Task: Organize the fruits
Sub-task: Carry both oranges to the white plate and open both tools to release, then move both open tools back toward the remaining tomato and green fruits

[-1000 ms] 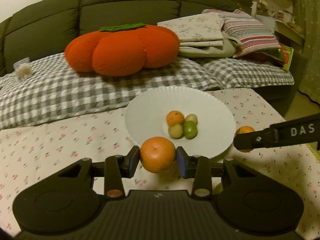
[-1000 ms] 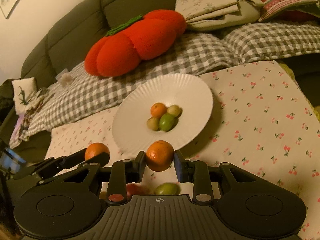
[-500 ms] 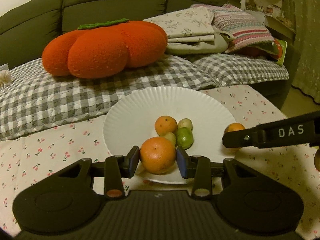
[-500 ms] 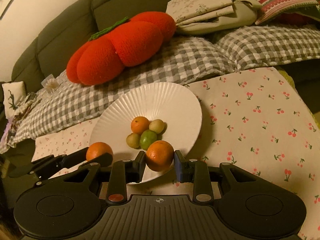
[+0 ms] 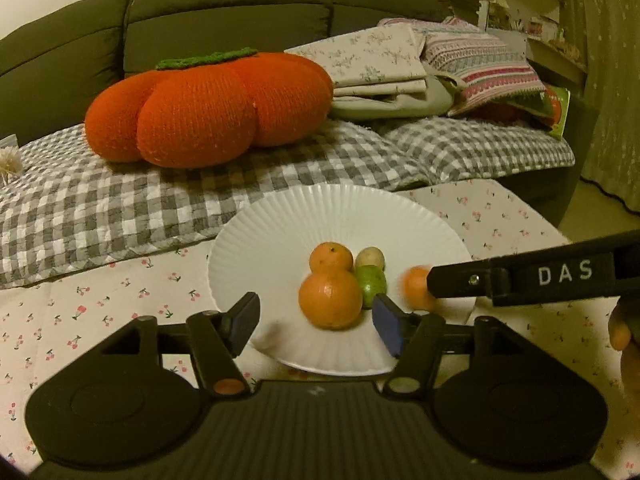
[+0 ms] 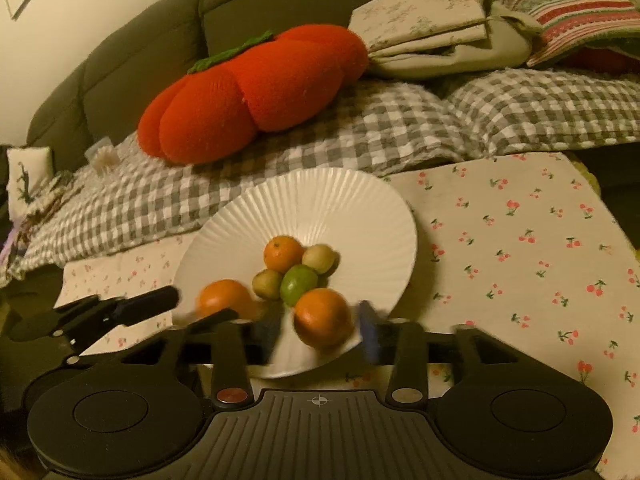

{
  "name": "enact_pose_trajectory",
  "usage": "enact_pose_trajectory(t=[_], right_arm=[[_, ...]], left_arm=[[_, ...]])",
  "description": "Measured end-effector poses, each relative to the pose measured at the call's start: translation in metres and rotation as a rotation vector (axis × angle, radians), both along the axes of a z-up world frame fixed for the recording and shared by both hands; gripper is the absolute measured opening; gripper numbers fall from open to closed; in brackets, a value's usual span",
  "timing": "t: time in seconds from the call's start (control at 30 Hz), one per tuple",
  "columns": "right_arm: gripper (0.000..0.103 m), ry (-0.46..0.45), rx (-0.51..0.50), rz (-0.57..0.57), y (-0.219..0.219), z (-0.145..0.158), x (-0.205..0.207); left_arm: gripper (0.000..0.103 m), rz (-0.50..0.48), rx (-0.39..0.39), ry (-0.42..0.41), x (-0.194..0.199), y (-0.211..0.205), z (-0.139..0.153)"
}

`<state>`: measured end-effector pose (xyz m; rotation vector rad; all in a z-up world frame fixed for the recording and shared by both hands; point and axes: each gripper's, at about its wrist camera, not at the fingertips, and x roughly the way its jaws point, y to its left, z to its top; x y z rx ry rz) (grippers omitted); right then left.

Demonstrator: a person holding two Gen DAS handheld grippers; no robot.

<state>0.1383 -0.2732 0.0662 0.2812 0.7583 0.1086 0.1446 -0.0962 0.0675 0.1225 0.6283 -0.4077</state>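
Note:
A white ribbed plate (image 5: 280,232) lies on the cherry-print cloth and holds a small orange (image 5: 330,258), a pale fruit (image 5: 370,258) and a green lime (image 5: 372,286). My left gripper (image 5: 316,322) hangs over the plate's near rim with its jaws opening; a big orange (image 5: 330,300) sits on the plate between them, clear of both pads. In the right wrist view my right gripper (image 6: 318,332) is also opening, its fingers blurred, around a second big orange (image 6: 324,316) on the plate (image 6: 320,200). The right gripper's finger marked DAS (image 5: 520,276) crosses the left view.
Behind the plate is a sofa with a grey checked blanket (image 5: 120,208), a large orange pumpkin cushion (image 5: 200,112) and folded linens (image 5: 380,68). The cherry-print cloth (image 6: 520,240) stretches to the right of the plate. A person's fingertips (image 5: 620,332) show at the right edge.
Both grippers came forward and down over the plate while shut on their oranges. Now both sets of jaws have spread and the oranges rest on the plate.

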Motion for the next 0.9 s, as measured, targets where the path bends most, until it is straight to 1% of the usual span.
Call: enact_pose_trajectory(t=[0.1, 0.2, 0.3, 0.4, 0.53, 0.63, 0.7, 0.9], right_arm=[[0.052, -0.010, 0.012, -0.009, -0.004, 0.005, -0.002], [0.052, 0.000, 0.034, -0.028, -0.008, 0.008, -0.004], [0.052, 0.014, 0.042, -0.046, -0.011, 0.010, -0.006], [0.052, 0.023, 0.050, -0.048, -0.010, 0.013, -0.011], [0.052, 0.041, 0.056, -0.030, -0.001, 0.018, -0.022], [0.052, 0.051, 0.066, -0.008, 0.005, 0.021, -0.034], [0.052, 0.059, 0.071, 0.004, 0.008, 0.023, -0.044], [0.052, 0.079, 0.082, 0.041, 0.015, 0.027, -0.071]], left_arm=[[0.062, 0.017, -0.013, 0.004, -0.003, 0.006, 0.006], [0.062, 0.036, -0.034, 0.017, -0.008, 0.015, 0.013], [0.062, 0.062, -0.030, 0.028, -0.014, 0.024, 0.016], [0.062, 0.091, -0.016, 0.061, -0.023, 0.034, 0.017], [0.062, 0.131, 0.003, 0.101, -0.035, 0.047, 0.020], [0.062, 0.163, -0.029, 0.138, -0.044, 0.061, 0.021], [0.062, 0.178, -0.032, 0.161, -0.052, 0.065, 0.020], [0.062, 0.182, -0.045, 0.211, -0.076, 0.068, 0.017]])
